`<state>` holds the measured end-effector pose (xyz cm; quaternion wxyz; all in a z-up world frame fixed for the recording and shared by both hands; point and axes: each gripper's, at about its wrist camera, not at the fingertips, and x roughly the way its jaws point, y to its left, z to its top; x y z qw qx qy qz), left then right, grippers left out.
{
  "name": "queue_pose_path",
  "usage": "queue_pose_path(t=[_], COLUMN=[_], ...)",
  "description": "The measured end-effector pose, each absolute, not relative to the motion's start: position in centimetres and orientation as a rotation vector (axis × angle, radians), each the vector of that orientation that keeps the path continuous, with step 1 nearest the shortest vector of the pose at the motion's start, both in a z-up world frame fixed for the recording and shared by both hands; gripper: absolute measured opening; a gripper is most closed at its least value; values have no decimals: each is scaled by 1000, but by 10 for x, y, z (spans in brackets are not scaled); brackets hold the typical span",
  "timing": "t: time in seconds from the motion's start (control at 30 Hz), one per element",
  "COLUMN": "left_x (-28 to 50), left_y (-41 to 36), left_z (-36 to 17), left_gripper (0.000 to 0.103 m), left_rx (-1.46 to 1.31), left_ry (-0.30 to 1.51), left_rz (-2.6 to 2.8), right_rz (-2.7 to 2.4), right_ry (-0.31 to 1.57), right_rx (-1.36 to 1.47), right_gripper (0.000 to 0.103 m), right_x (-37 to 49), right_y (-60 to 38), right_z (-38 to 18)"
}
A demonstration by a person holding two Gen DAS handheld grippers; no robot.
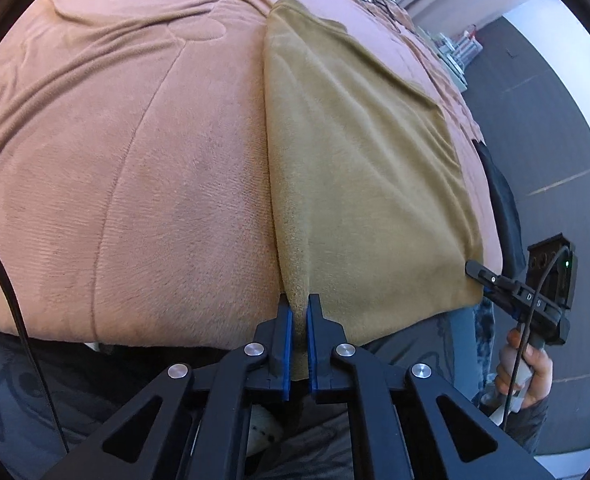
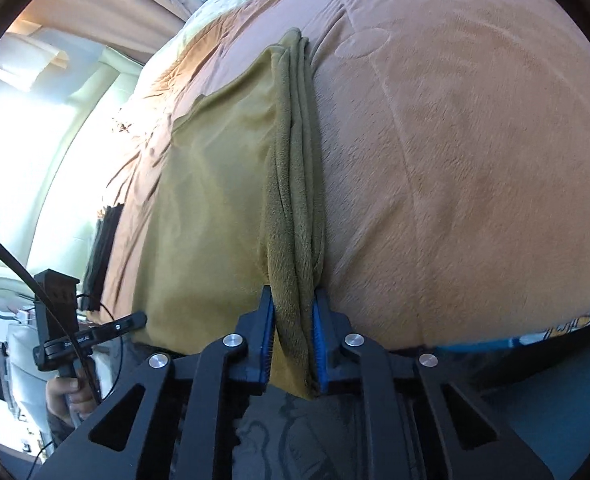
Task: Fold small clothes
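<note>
Bed with a wrinkled, stitched pinkish-brown plush blanket (image 1: 135, 152) fills both views. Olive-tan fleece cloth (image 1: 359, 168) lies flat on it, centre-right in the left wrist view, its near edge overhanging the bed's front at bottom.

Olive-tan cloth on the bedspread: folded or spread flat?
Folded. The cloth shows several stacked layers along its right edge in the right wrist view, on the bedspread.
</note>
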<state>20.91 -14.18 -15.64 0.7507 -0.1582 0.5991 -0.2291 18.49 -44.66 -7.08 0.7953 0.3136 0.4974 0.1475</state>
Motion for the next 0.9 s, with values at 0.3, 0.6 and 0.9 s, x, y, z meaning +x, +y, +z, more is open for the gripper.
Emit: queue_pose_path(t=[0.3, 0.6, 0.9], left_x=[214, 254, 304], left_y=[-140, -135, -142], left_z=[-148, -149, -166], left_gripper=[10, 50, 45], left_rx=[-271, -351, -399], left_ry=[1329, 1275, 1285], left_rz=[-534, -480, -469], right_rz=[312, 321, 330], right_ry=[1107, 1064, 1081], right_rx=[512, 490, 520], right_gripper=[18, 66, 42], right_x=[195, 228, 270], right_y=[-431, -433, -436], right_z=[-61, -55, -78])
